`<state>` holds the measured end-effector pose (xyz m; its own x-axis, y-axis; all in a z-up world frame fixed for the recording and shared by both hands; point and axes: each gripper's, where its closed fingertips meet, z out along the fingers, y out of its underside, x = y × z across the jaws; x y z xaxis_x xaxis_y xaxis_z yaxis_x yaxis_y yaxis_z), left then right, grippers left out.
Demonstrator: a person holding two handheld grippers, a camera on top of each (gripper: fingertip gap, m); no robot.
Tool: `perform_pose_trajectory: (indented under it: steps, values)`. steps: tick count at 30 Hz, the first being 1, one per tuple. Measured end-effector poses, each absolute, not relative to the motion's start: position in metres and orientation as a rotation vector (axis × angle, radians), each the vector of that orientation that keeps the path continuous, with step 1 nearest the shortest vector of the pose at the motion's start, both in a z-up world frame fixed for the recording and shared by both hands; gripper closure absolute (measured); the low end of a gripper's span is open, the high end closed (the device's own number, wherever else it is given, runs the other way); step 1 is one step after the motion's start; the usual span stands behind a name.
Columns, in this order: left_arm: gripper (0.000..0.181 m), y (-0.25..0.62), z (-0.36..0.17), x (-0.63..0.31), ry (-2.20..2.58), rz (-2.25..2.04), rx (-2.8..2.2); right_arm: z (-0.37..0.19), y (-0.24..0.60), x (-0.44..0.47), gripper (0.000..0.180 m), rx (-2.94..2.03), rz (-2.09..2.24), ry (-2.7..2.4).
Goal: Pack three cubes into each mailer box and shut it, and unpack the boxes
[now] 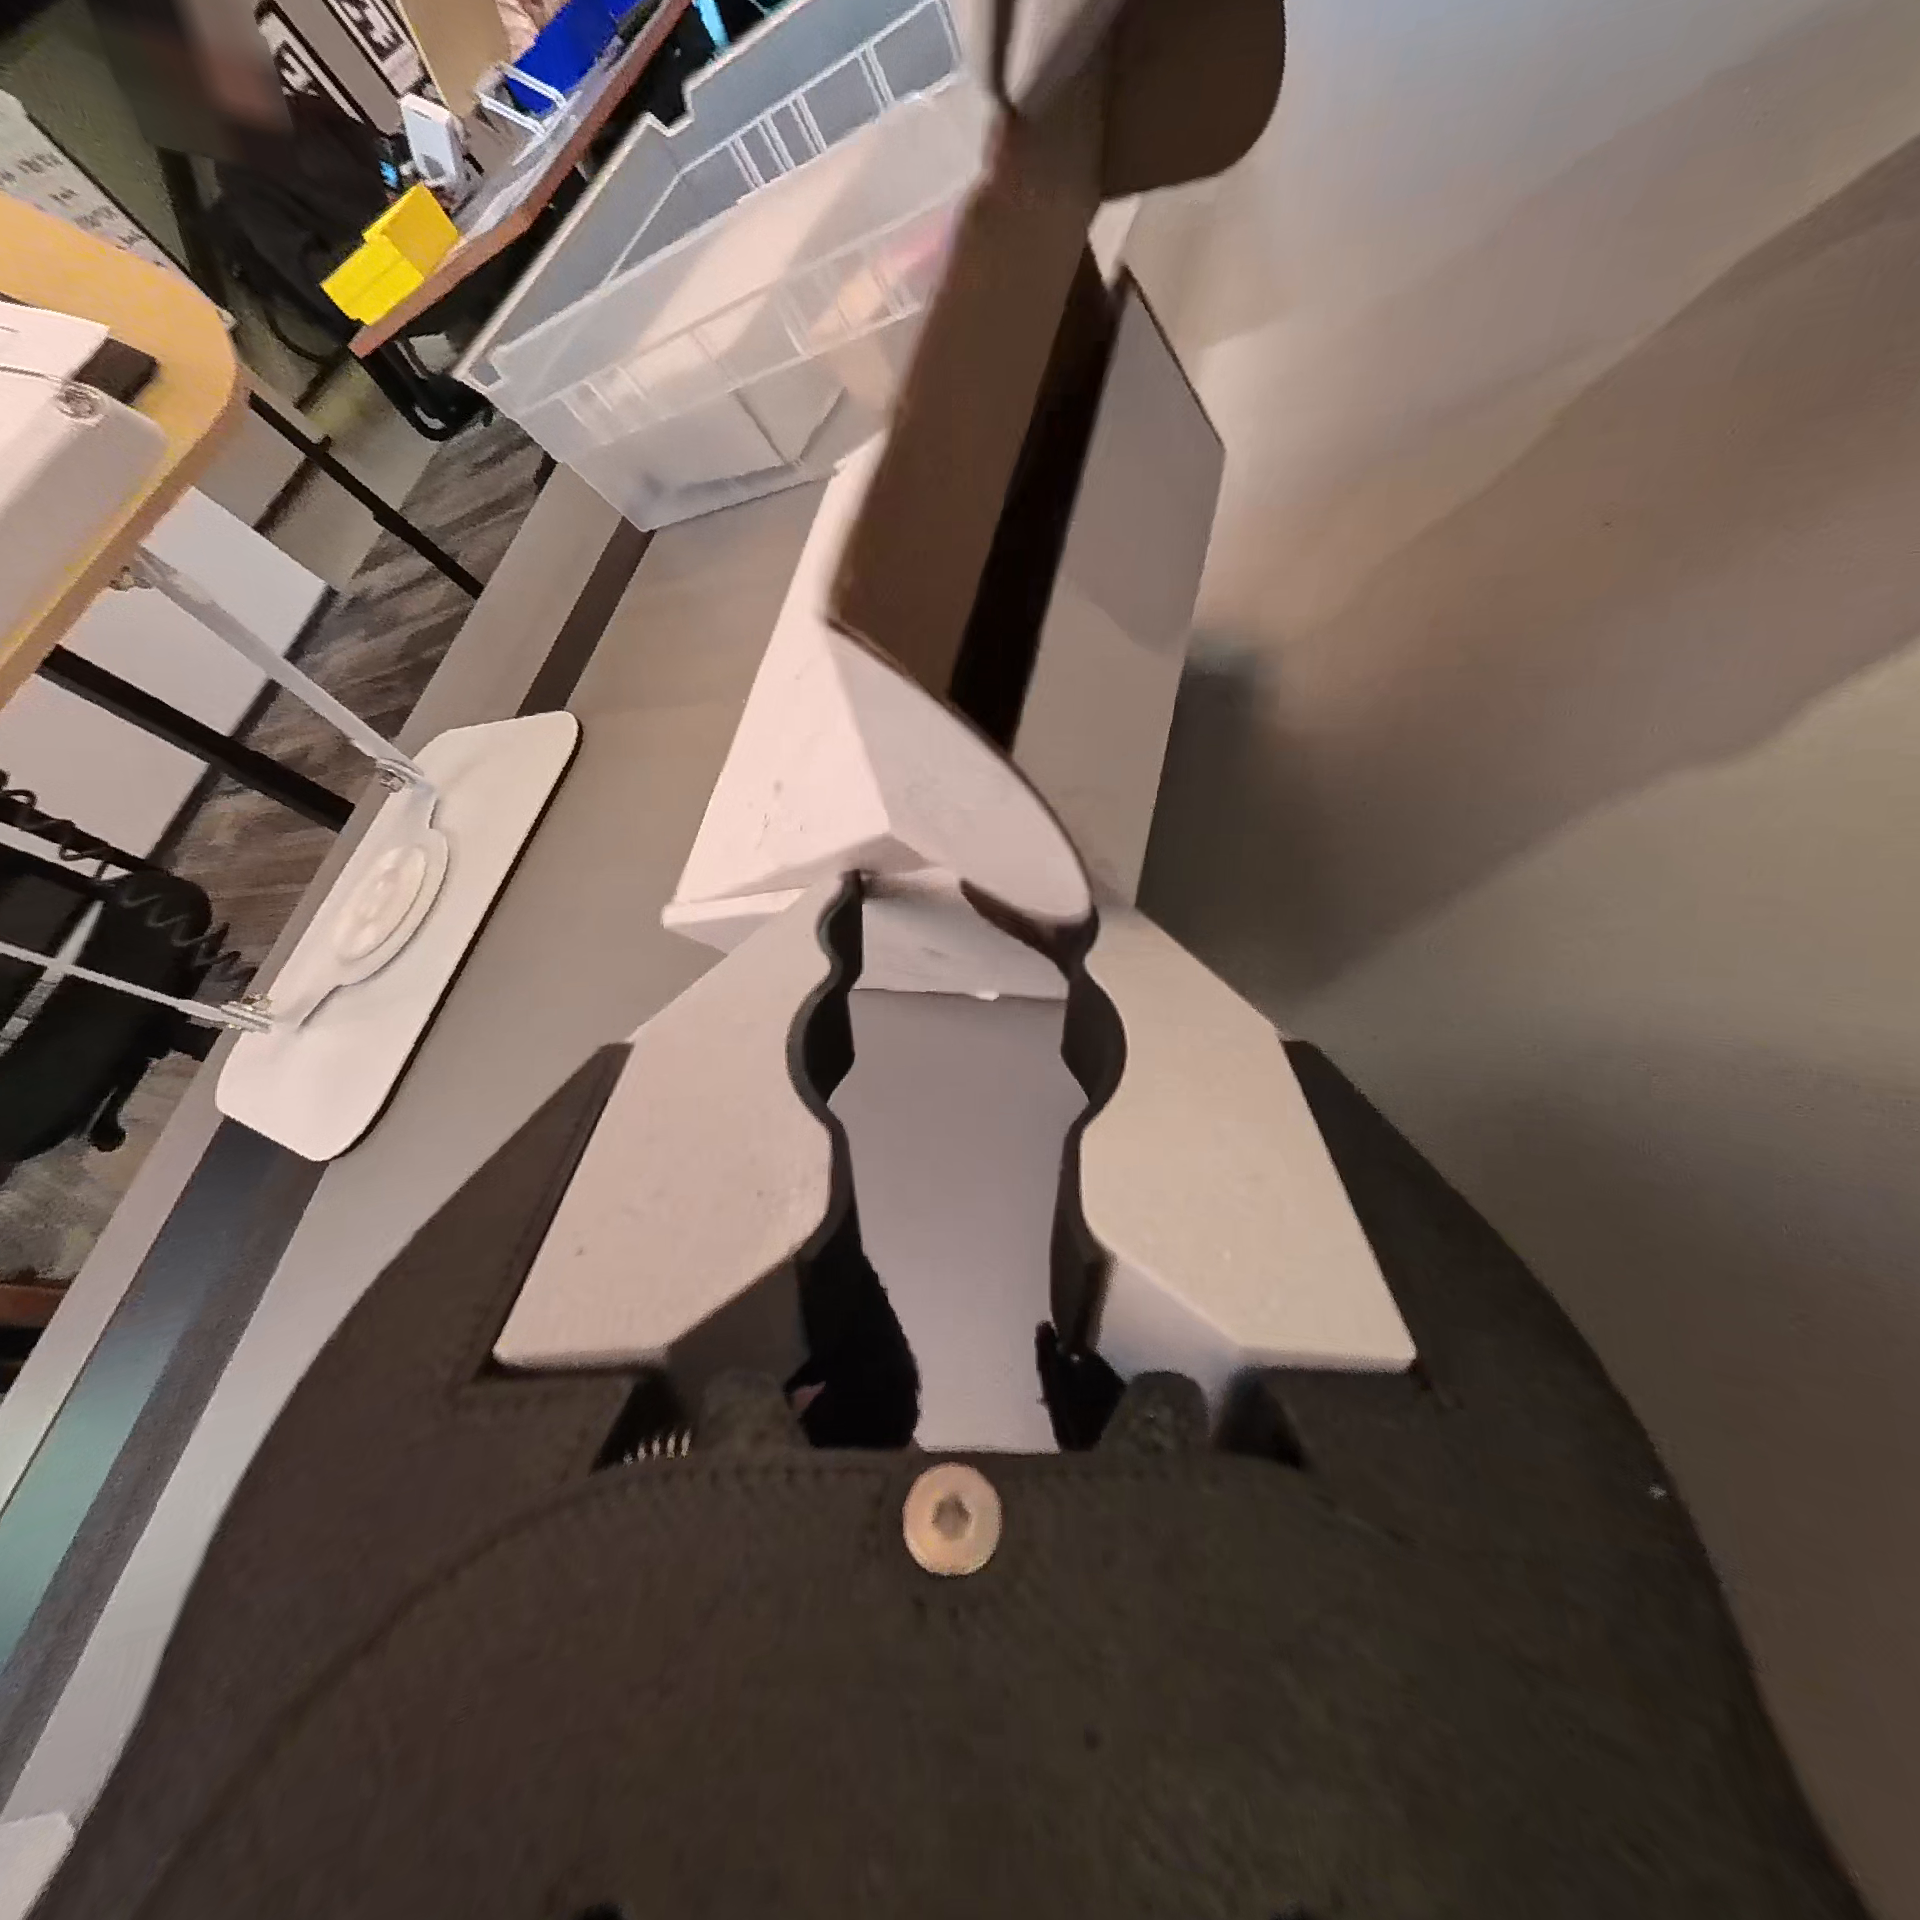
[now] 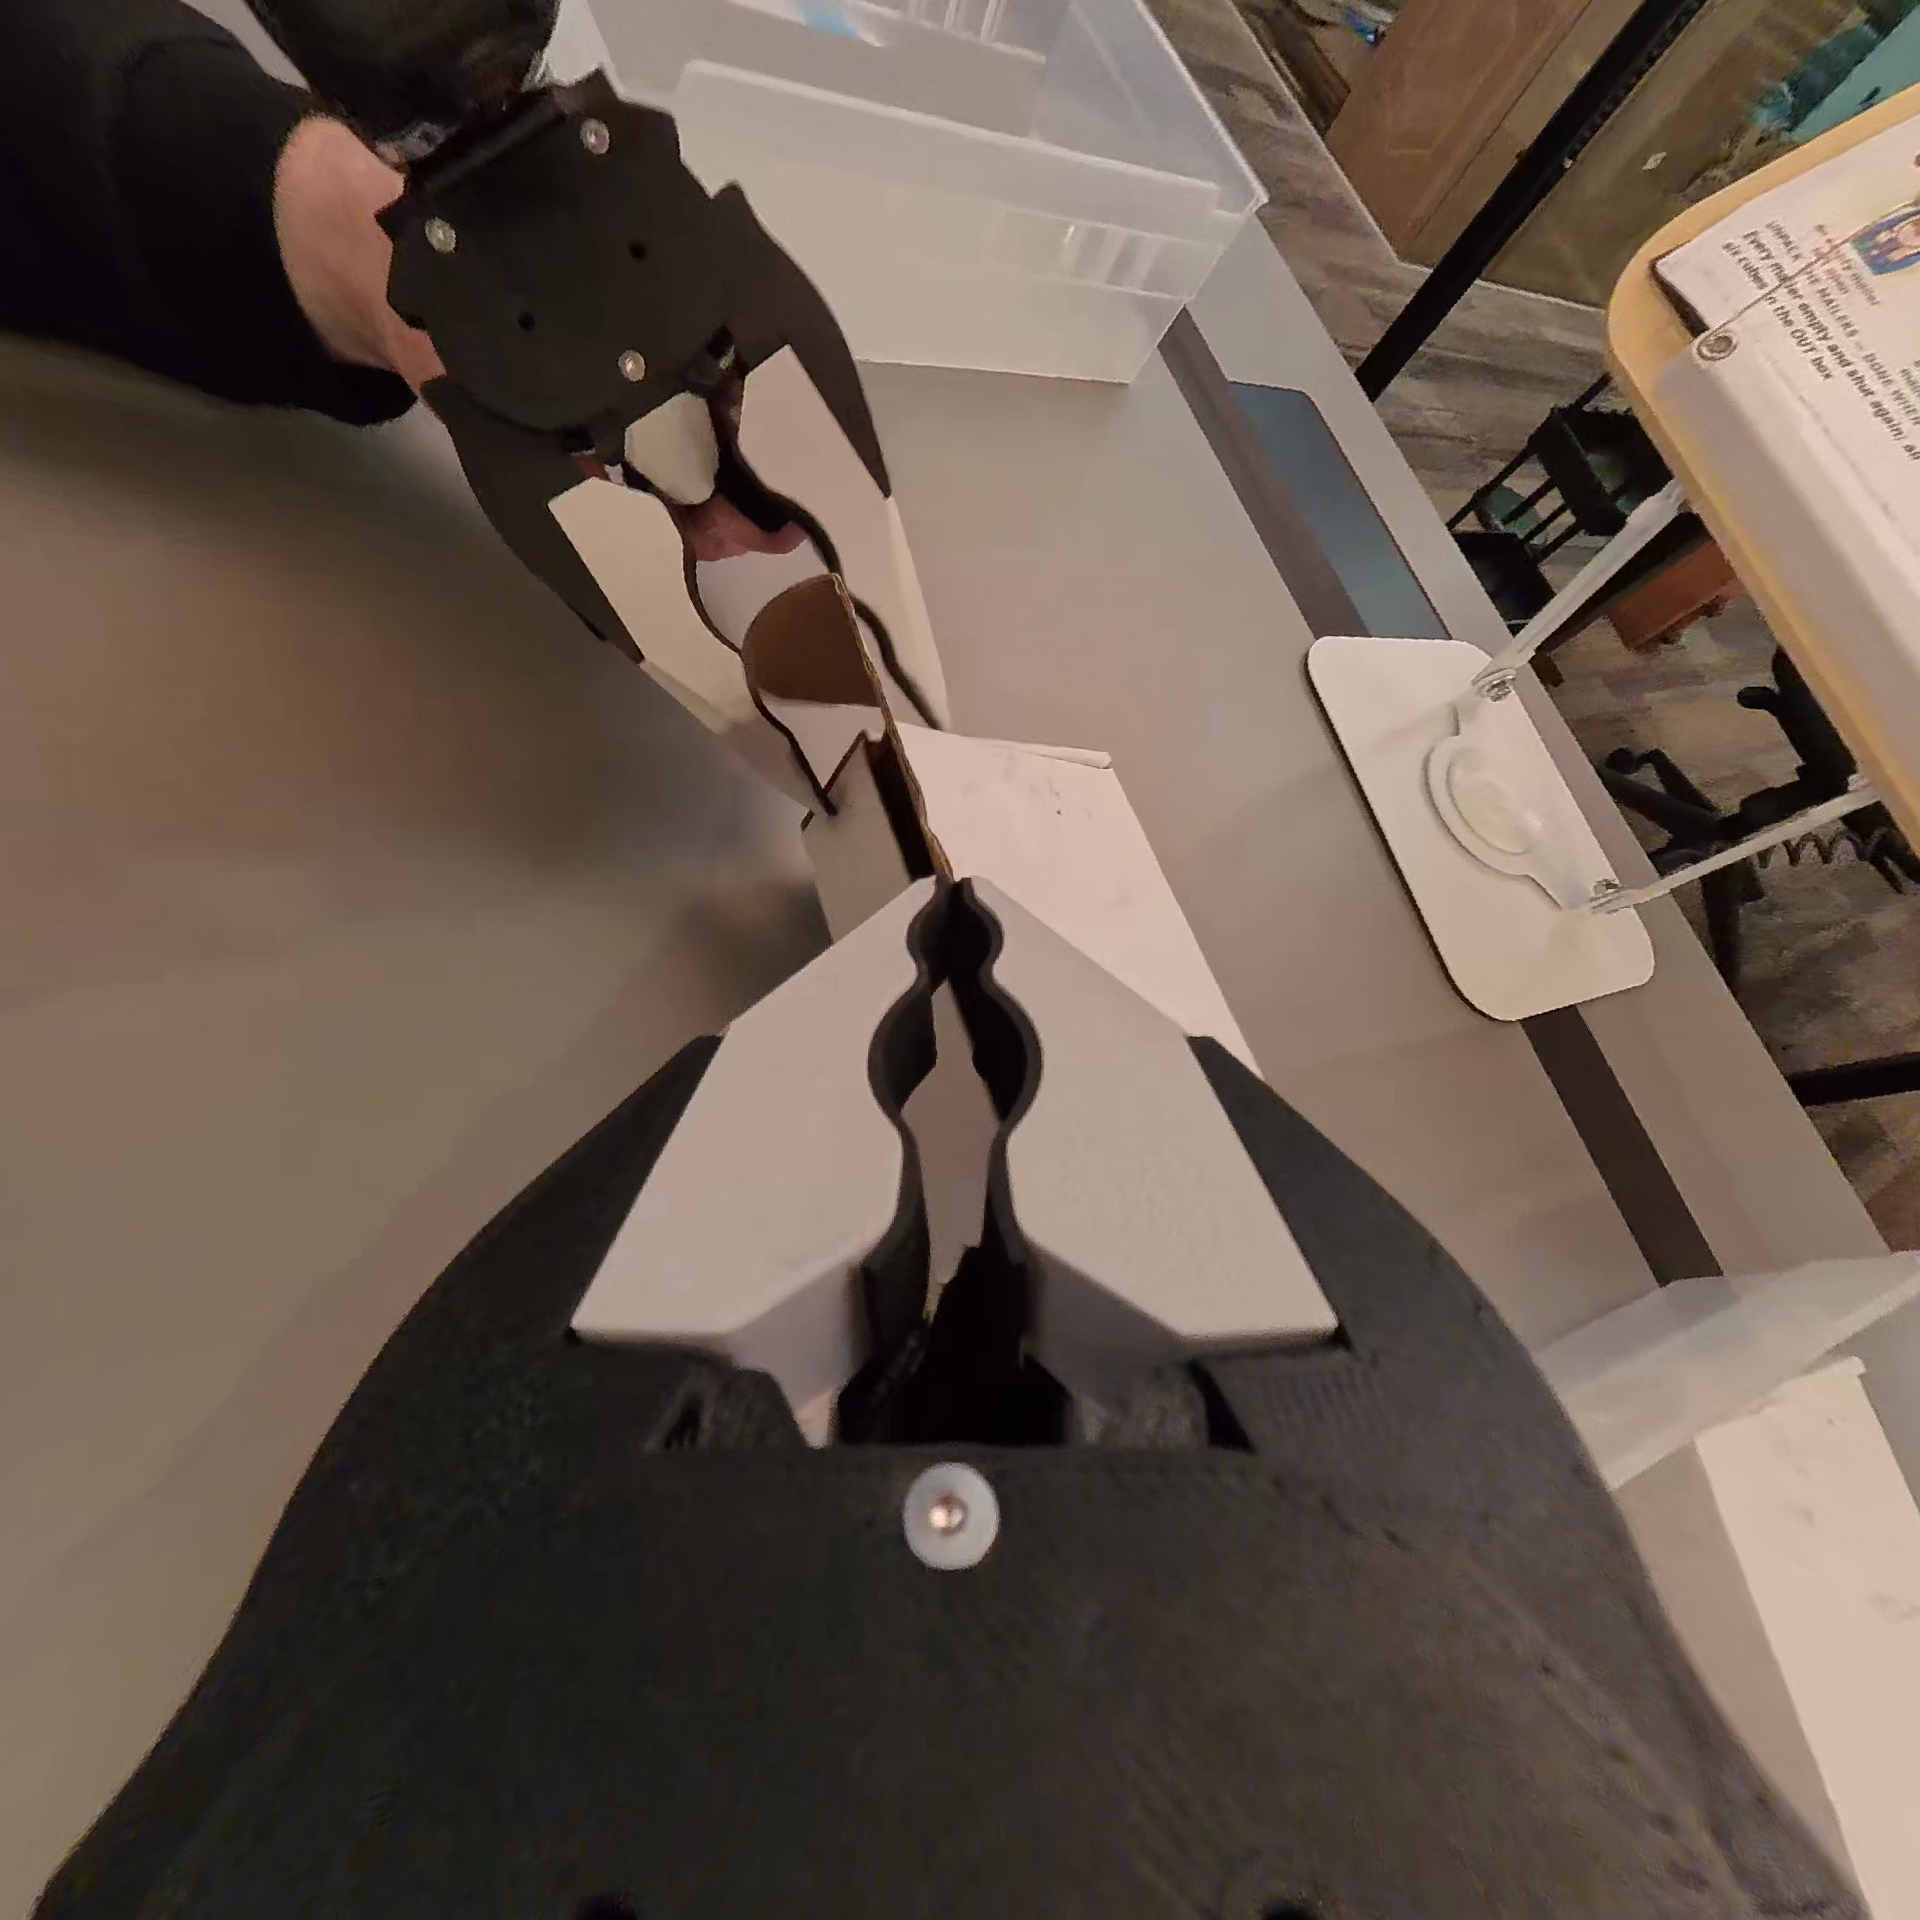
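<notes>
A white mailer box [image 1: 790, 748] [image 2: 1049, 831] lies on the grey table, its brown-lined lid [image 1: 987, 364] raised on edge. My right gripper [image 2: 958, 888] is shut on the lid's near cardboard edge [image 2: 904, 758]. My left gripper [image 1: 971, 899] [image 2: 831, 748] is at the box's other end. Its fingers stand apart on either side of the lid's rounded side flap [image 1: 987, 821] [image 2: 805, 649] without closing on it. No cubes show in either view; the inside of the box is hidden.
A clear plastic bin [image 1: 727, 343] [image 2: 1039, 177] stands behind the box. A white stand base [image 1: 405, 935] [image 2: 1475, 821] sits at the table's edge. A frosted bin with a white box [image 2: 1766, 1455] is near my right gripper. A person's hand [image 2: 343, 260] holds the left gripper.
</notes>
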<state>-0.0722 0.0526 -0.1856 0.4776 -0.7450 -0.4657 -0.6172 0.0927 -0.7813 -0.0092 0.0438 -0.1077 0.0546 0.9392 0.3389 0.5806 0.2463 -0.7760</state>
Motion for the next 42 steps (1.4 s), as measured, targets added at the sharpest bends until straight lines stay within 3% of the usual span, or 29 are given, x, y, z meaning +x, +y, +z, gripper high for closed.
perform_pose_trajectory:
  steps: [11, 23, 29, 33, 42]
  values:
    - [0.151, 0.053, -0.2, -0.064, 1.323, -0.003, -1.568, -0.076, 0.068, -0.012, 0.18, -1.477, 0.572, -1.582]
    - [0.17, 0.053, -0.203, -0.051, 1.439, -0.018, -1.589, -0.072, 0.197, -0.044, 0.18, -1.564, 0.193, -1.563]
    - [0.171, 0.053, -0.203, -0.051, 1.432, -0.031, -1.598, -0.099, 0.257, -0.058, 0.18, -1.483, -0.177, -1.607]
    - [0.173, 0.052, -0.203, -0.048, 1.437, -0.027, -1.589, -0.151, 0.273, -0.063, 0.18, -1.566, -0.22, -1.693]
    - [0.173, 0.04, -0.201, -0.044, 1.43, -0.113, -1.617, -0.239, 0.253, -0.045, 0.18, -1.666, -0.246, -1.858]
